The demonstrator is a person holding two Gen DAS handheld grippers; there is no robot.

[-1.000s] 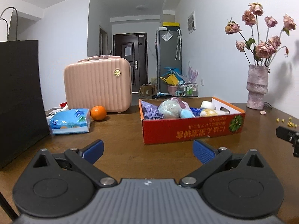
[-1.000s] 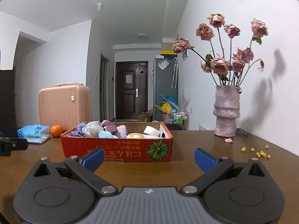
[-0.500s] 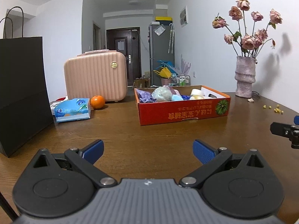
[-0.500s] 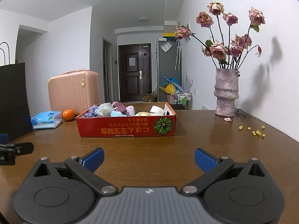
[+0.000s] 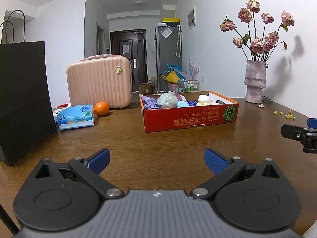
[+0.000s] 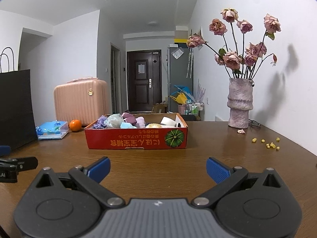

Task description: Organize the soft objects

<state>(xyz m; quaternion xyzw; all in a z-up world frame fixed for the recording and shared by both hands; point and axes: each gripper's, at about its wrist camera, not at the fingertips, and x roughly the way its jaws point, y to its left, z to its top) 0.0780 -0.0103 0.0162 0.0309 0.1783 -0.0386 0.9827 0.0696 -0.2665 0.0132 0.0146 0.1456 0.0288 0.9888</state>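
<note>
- Left gripper (image 5: 156, 158): jaws wide, holding nothing.
- Right gripper (image 6: 157, 167): same.
- Red box (image 6: 136, 140) of soft objects (image 6: 114, 121): well ahead of both, across bare table (image 6: 158, 156).
- Risk I see: vase (image 6: 239, 103) ahead-right; a wide swing could topple it.

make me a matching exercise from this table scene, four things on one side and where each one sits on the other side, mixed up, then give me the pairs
Things:
1. orange
2. vase
3. black paper bag
4. purple cloth

Places:
A. inside the red box
B. far left of the table
C. in front of the pink suitcase
D. by the right wall

Pairs: 1-C, 2-D, 3-B, 4-A
</note>
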